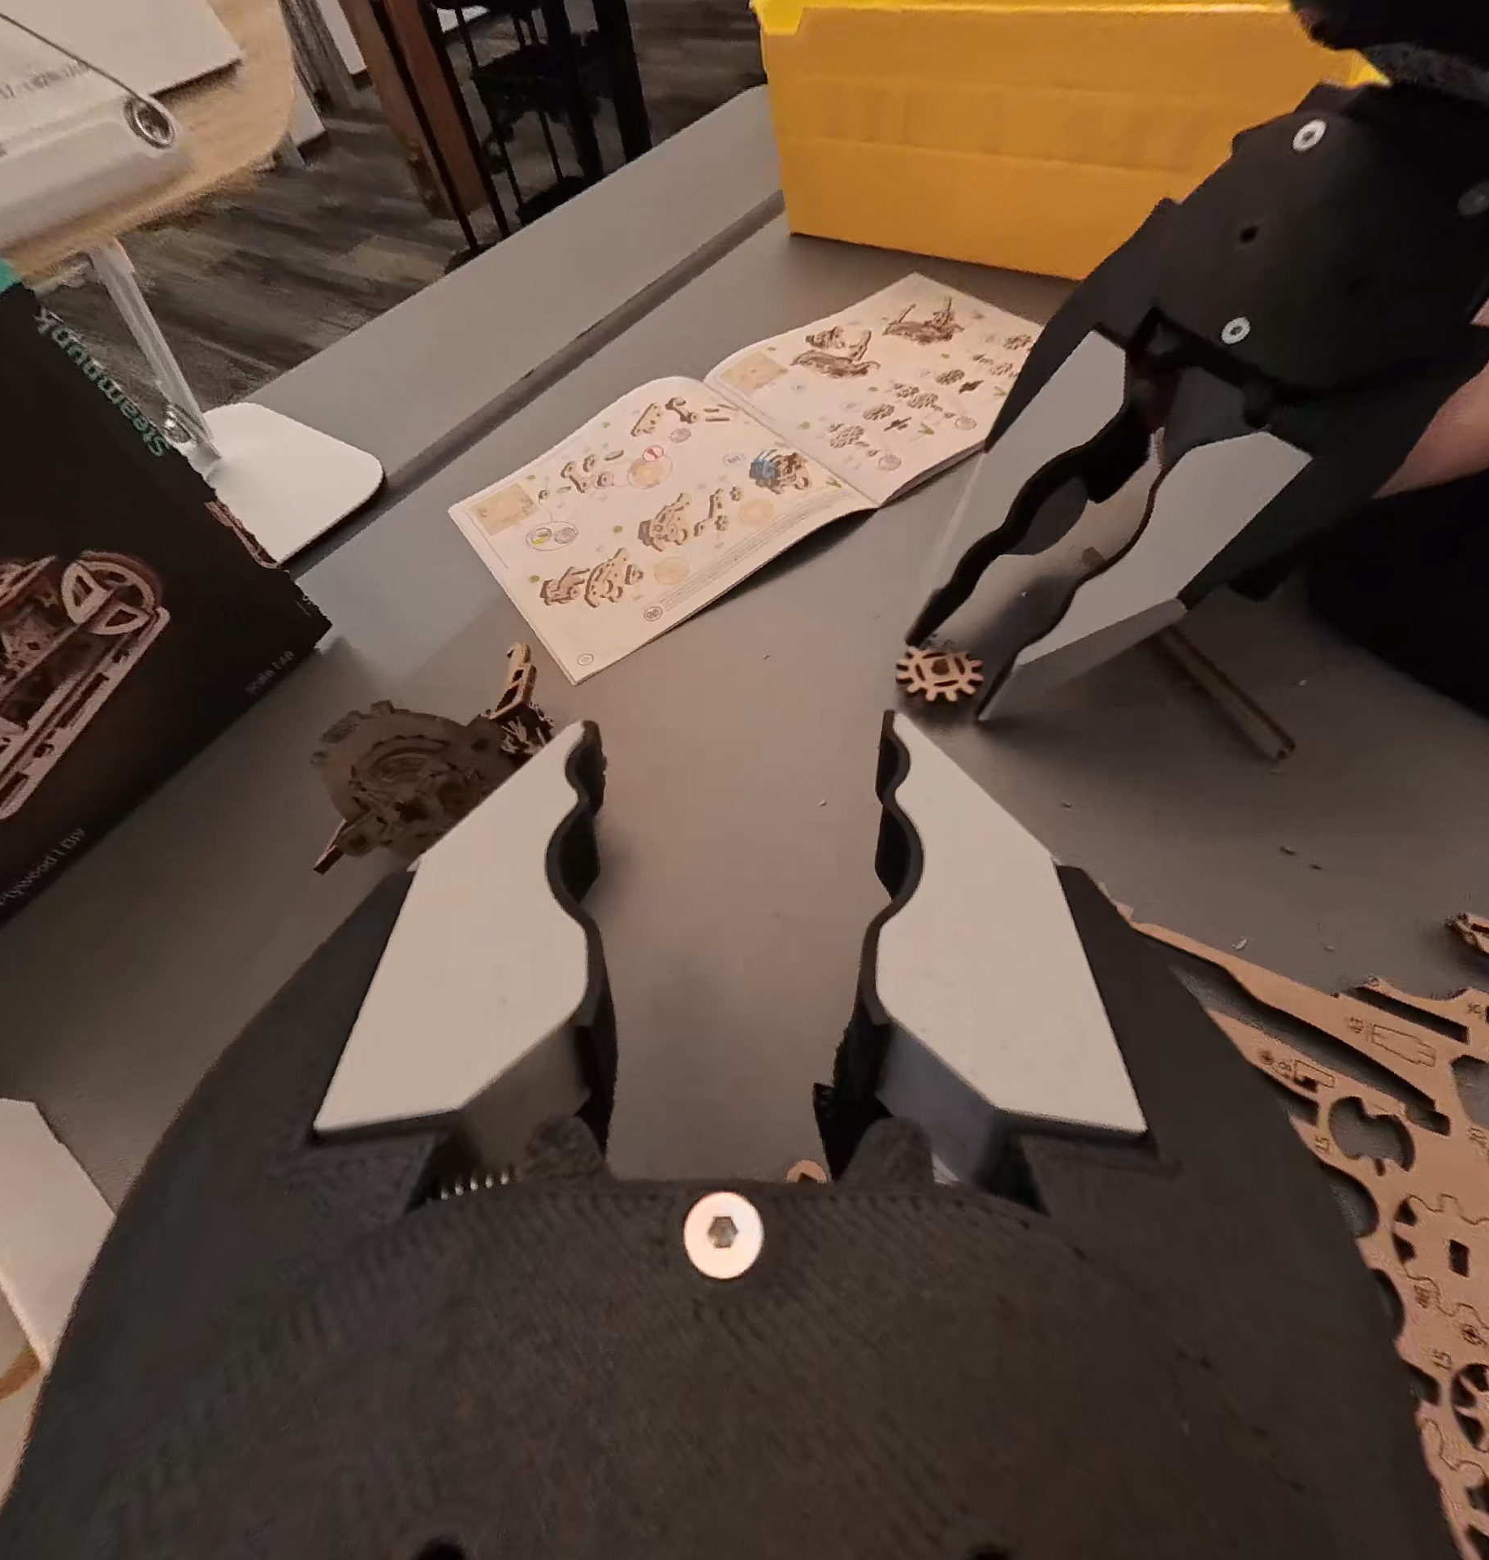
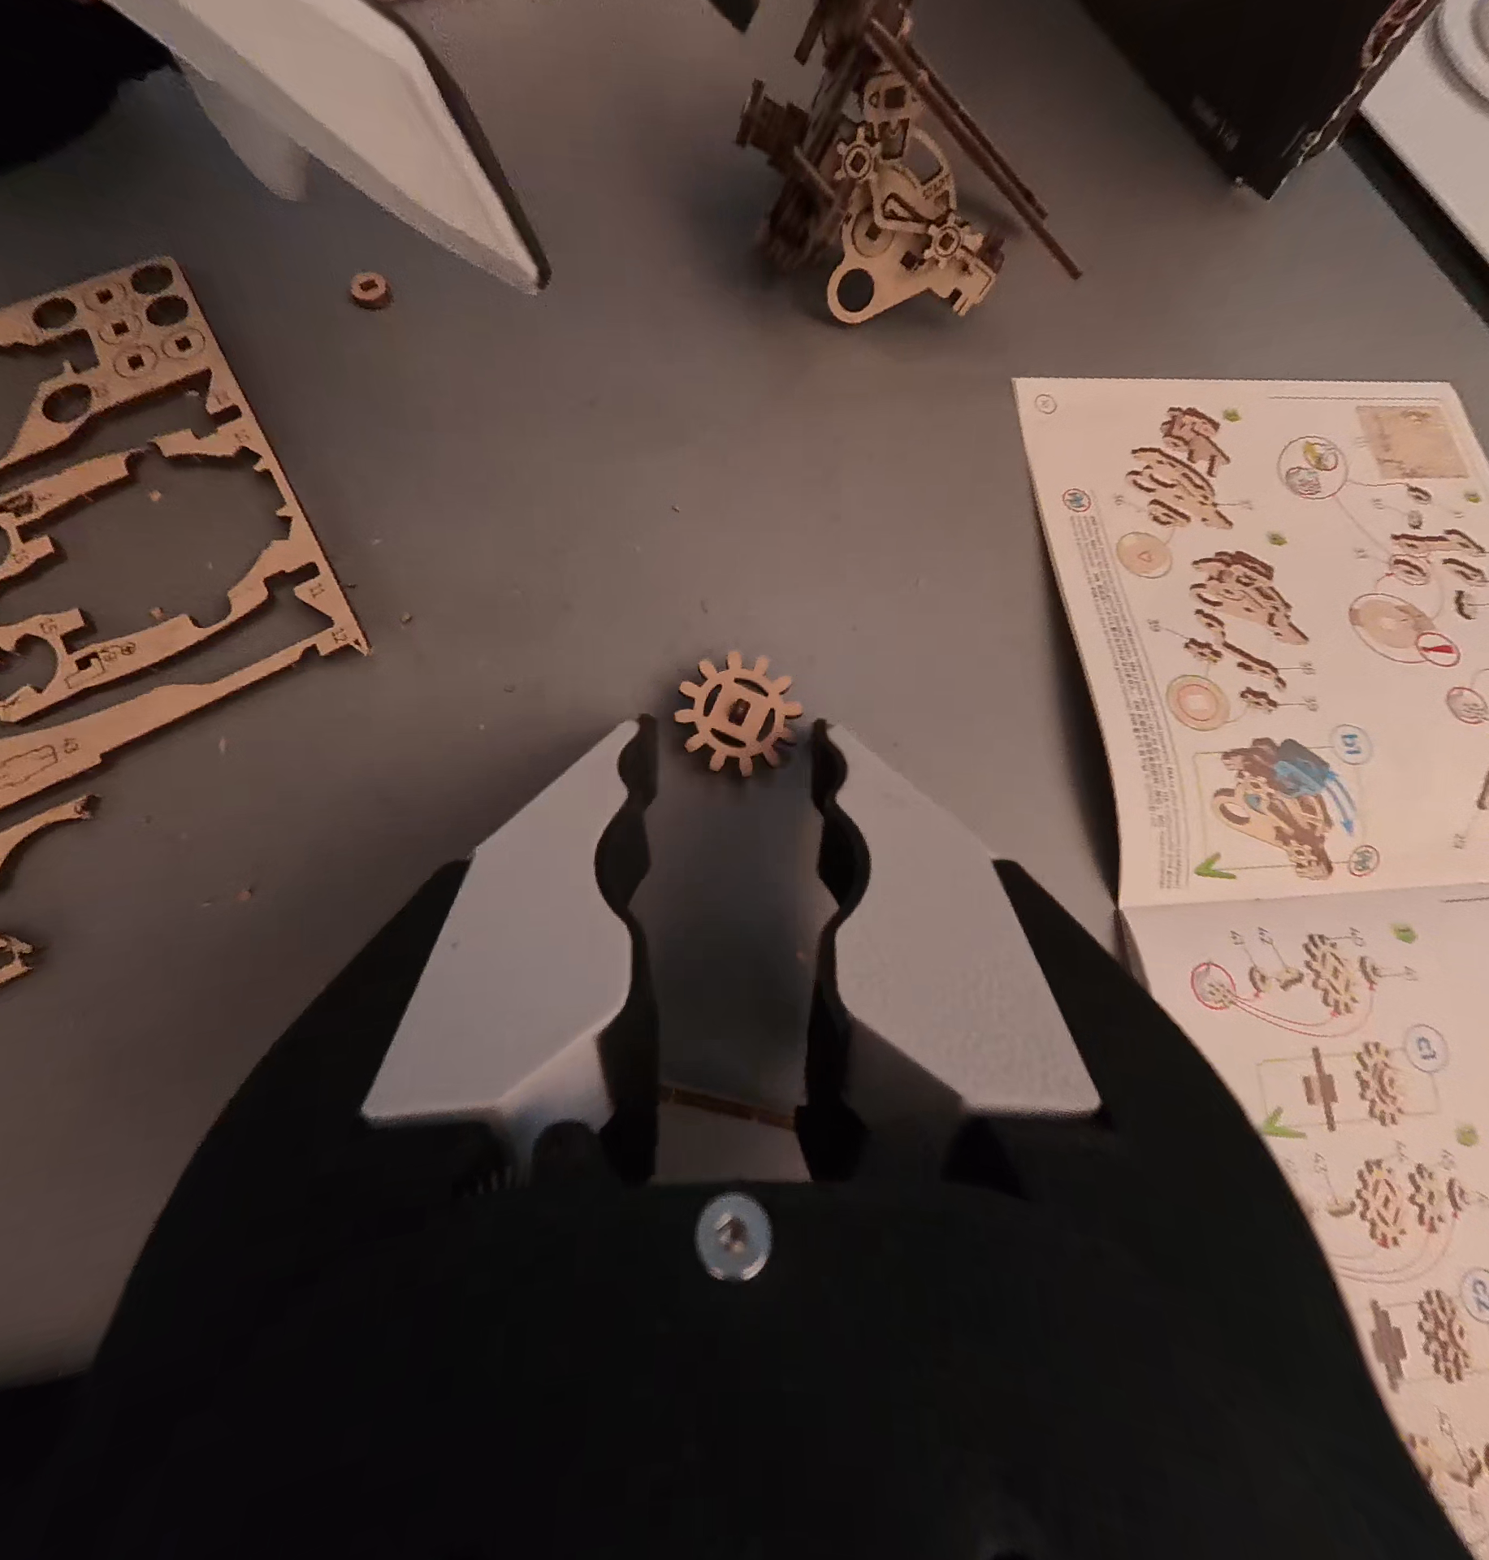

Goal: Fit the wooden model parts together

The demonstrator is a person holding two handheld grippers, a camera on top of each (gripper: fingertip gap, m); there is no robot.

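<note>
Left wrist view: the left hand-held gripper point(image 1: 736, 760) gapes wide and empty over the grey worktop point(image 1: 724, 886). Right wrist view: a pale wooden gear point(image 2: 736, 713), toothed with a square centre hole, lies flat, without a long axis, between the tips of the half-open right hand-held gripper point(image 2: 734, 736), ungripped.

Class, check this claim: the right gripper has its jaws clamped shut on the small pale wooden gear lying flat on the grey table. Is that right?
Not quite. The right gripper has its jaws open, not clamped; the small pale wooden gear lies flat on the grey table just at their tips, ungripped. The right wrist view shows this.
</note>
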